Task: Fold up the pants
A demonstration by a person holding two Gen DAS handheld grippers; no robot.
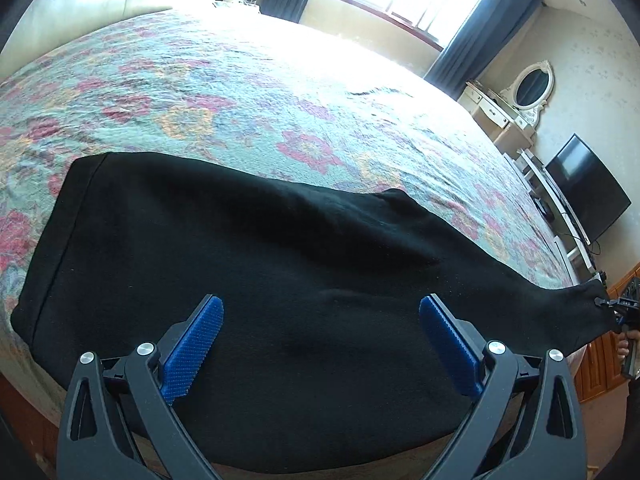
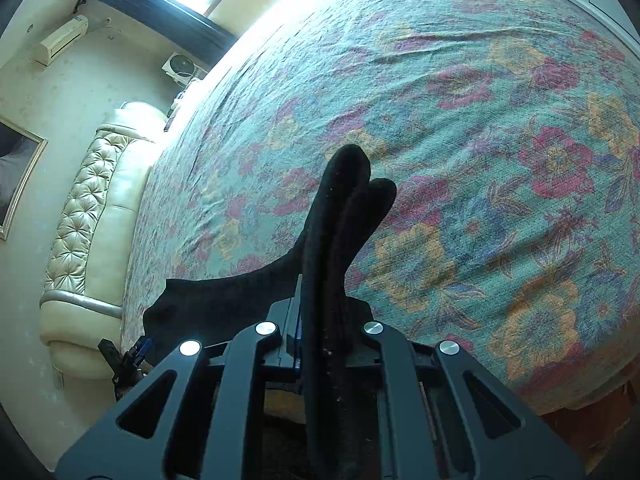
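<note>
Long black knit pants [image 1: 260, 264] lie across the floral-quilted bed [image 1: 240, 92]. Right tool [image 2: 320, 344] pinches the leg cuffs, lifted at three o'clock; left tool [image 1: 320, 344] hovers wide, empty. Next, probably: carry cuffs toward the waistband at nine o'clock.

left gripper [image 1: 320, 312]: black angular arms; triangular cut-outs in the outer links; round silver pivot screws
left pads [image 1: 192, 354]: blue; finely ribbed; long flat strips on the inner faces
right gripper [image 2: 320, 320]: same black linkage; four silver screws in a row; long slot cut-outs; a sliver of blue pad at the inner edge
hand [image 1: 628, 346]: only part shows at the frame edge; sleeve too dark to tell
</note>
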